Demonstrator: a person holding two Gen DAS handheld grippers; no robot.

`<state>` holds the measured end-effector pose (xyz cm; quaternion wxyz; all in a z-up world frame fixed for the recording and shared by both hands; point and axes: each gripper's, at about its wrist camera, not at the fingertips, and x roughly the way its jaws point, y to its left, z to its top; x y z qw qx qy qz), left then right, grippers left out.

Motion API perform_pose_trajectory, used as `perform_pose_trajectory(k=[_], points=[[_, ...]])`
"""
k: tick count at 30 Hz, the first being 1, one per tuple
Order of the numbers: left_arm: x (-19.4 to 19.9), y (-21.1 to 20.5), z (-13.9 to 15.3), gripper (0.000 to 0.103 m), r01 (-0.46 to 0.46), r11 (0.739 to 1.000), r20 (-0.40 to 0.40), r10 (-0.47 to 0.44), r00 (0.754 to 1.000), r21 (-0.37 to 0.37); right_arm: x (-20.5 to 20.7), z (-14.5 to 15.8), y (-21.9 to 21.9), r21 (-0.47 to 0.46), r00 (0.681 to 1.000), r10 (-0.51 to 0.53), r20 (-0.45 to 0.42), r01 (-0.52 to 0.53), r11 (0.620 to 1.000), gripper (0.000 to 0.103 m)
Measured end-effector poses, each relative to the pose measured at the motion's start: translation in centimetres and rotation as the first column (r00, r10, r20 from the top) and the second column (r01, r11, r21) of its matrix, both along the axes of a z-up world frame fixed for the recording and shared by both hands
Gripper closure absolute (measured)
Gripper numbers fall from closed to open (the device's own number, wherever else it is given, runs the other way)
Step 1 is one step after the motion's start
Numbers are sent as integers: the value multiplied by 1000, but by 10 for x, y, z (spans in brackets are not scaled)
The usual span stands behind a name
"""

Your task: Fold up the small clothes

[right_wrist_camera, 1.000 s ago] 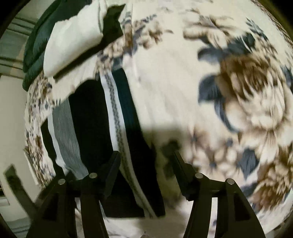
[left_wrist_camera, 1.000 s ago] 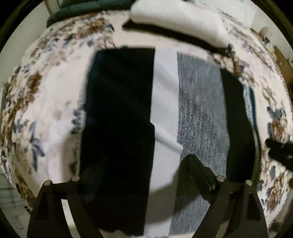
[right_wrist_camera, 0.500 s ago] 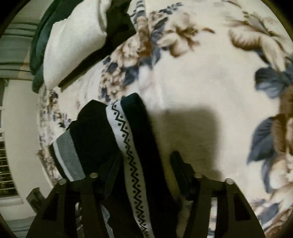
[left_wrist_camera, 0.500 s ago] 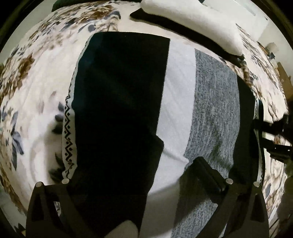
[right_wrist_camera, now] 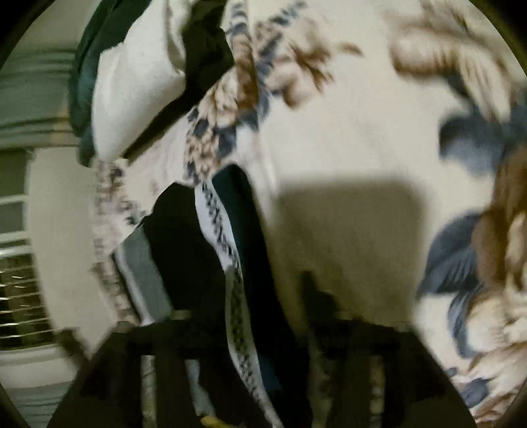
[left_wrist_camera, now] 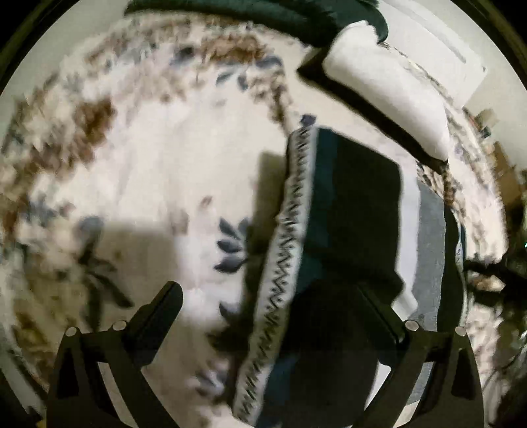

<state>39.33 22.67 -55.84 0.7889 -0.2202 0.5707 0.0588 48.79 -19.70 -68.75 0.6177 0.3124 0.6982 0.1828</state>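
The small garment (left_wrist_camera: pixel 355 214), striped black, teal, white and grey with a zigzag band (left_wrist_camera: pixel 290 237) along its edge, lies flat on the flowered blanket (left_wrist_camera: pixel 148 184). My left gripper (left_wrist_camera: pixel 268 296) hangs open wide over that banded edge: one finger over the blanket, the other over the black cloth. In the blurred right wrist view the garment (right_wrist_camera: pixel 178 237) rises as a ridge. Its zigzag border runs down between the fingers of my right gripper (right_wrist_camera: pixel 243 306), whose jaws are opening. The pads do not visibly press on the cloth.
A folded white cloth (left_wrist_camera: pixel 385 85) on a black piece lies beyond the garment, with a dark green cloth (left_wrist_camera: pixel 263 13) behind it. The right wrist view shows the same white cloth (right_wrist_camera: pixel 131 92) and window blinds (right_wrist_camera: pixel 19 289) past the bed's edge.
The left gripper slid from above the garment's middle to its zigzag-banded side. The right gripper sank closer onto the other banded edge, which now stands bunched between its fingers.
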Motion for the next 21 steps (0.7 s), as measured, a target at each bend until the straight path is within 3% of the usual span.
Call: perform_pose_trajectory(k=[2,4,6,10,13,21], points=[[4,16,-19,1,-7,989,18,10,1000,-151,-12,-18,-2,102,998,17,-58,-11,995,41],[12,20,-40,1,-5,960,17,10,1000,-279,-24,-37,6,193,994,41,-99,-22,981,41],[21,17,-49,1,19,942,26,-11,1000,-336,-29,-47,13,257,993,48,-106,-19,966,37],[41,8,-56,1,85,928,61,-68,996,-362,-28,-49,34,358,993,87,-85,-52,932,32],[50,6,-57,1,108,921,74,-86,994,-375,-26,-52,63,340,984,168,-68,-135,931,31],[58,15,-56,1,168,888,98,-139,985,-428,-30,-47,97,320,977,206,-53,-179,930,31]])
